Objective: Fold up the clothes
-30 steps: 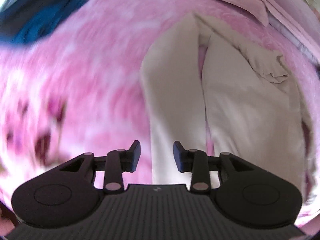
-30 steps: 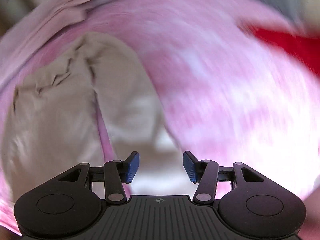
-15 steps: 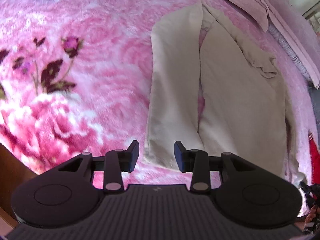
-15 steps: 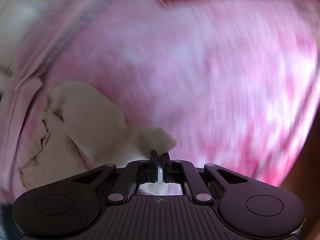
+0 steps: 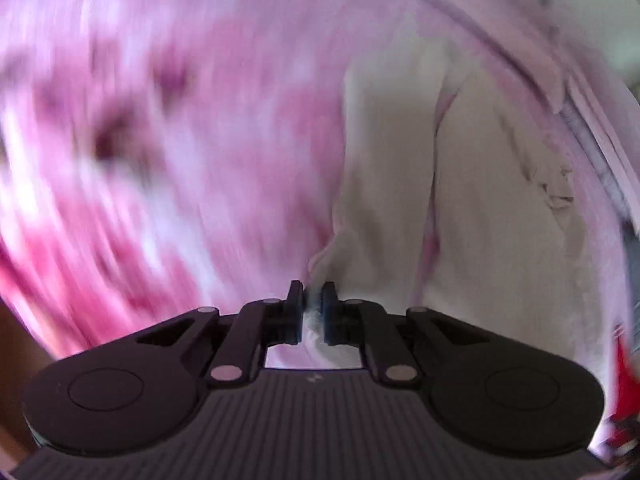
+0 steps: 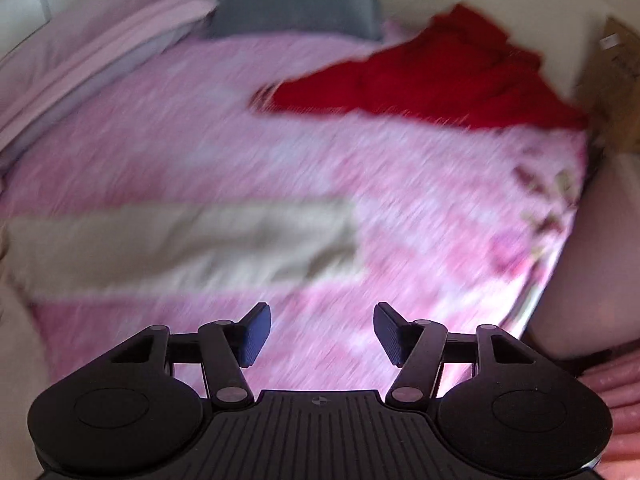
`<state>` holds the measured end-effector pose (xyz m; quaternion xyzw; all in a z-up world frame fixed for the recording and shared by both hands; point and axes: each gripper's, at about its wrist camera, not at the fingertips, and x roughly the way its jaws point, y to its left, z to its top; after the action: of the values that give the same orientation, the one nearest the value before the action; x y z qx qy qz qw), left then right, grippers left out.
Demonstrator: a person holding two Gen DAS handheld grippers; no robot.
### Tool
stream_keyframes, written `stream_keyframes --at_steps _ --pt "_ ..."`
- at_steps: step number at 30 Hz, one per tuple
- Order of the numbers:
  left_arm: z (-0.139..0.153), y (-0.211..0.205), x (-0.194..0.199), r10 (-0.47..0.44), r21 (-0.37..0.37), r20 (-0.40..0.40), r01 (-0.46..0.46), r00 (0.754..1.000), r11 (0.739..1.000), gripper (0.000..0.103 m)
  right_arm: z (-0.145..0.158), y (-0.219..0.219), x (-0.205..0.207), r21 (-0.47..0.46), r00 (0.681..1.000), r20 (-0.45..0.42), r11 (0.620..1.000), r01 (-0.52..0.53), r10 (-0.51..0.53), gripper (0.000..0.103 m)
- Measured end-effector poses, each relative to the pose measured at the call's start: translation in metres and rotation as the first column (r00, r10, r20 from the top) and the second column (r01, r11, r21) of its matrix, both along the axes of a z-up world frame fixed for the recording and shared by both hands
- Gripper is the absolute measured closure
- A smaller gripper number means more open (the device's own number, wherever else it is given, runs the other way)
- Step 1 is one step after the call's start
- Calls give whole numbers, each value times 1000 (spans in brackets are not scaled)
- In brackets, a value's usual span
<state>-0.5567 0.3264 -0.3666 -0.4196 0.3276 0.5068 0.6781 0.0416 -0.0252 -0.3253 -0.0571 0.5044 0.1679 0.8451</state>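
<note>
Beige trousers [image 5: 492,208] lie spread on a pink flowered blanket [image 5: 180,160]. My left gripper [image 5: 311,312] is shut on the hem of the left trouser leg, with pale cloth pinched between its jaws. In the right wrist view one beige trouser leg [image 6: 180,240] lies flat across the blanket, left of centre. My right gripper [image 6: 320,334] is open and empty above the pink blanket [image 6: 400,184], just in front of that leg. Both views are blurred by motion.
A red garment [image 6: 440,84] lies crumpled at the far right of the bed. A grey pillow [image 6: 296,0] and pale pink bedding [image 6: 100,40] are at the back. A cardboard box [image 6: 616,80] stands at the far right.
My left gripper has closed on the hem of the left trouser leg. My right gripper, shut on cloth half a second ago, has let go, opened and swung away to the right.
</note>
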Motion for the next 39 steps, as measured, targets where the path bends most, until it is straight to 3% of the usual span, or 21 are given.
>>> stream_keyframes --at_steps 3,5,9,11,14,17,19,24,27,30,32,34,37,39 --pt "44 43 -45 137 210 -88 -116 987 971 97 -7 14 -19 12 996 -37 996 -84 84 42" --pt "66 75 -80 304 311 -118 -256 945 915 95 -4 27 -32 18 989 -27 989 -144 145 42" --pt "85 111 -114 468 370 -181 -381 865 847 92 1 54 -52 36 969 -20 968 -247 247 42" --pt "82 112 -107 469 384 -226 -364 854 848 89 2 69 -63 41 955 -9 954 -297 298 42" --pt "63 100 -72 339 296 -270 -257 901 920 89 -5 93 -78 40 923 17 922 -384 384 42" --pt "32 89 -19 124 114 -142 -108 982 988 89 -14 120 -86 13 871 41 871 -491 490 42" --pt "17 88 24 13 45 -70 -10 997 999 89 -16 139 -85 23 835 53 835 -550 548 42" --pt "-1 104 137 -126 -20 88 128 988 992 84 -20 196 -69 116 741 84 732 -671 666 43" --pt "-7 122 198 -178 -41 135 185 975 982 79 -30 240 -60 102 654 116 646 -756 747 43" --pt "-15 139 247 -203 -78 194 221 960 972 72 -40 285 -65 48 502 174 502 -863 847 43" --pt "-24 149 271 -202 -104 227 230 953 968 72 -51 311 -70 -1 391 205 400 -917 897 50" --pt "-36 159 284 -167 -142 250 207 954 968 71 -63 332 -71 -18 324 214 335 -942 922 53" --pt "-55 169 293 -88 -207 275 148 957 967 71 -76 356 -70 1 283 212 289 -957 935 54" --pt "-69 177 298 -38 -250 295 116 955 961 73 -85 367 -68 14 277 209 280 -960 938 54"
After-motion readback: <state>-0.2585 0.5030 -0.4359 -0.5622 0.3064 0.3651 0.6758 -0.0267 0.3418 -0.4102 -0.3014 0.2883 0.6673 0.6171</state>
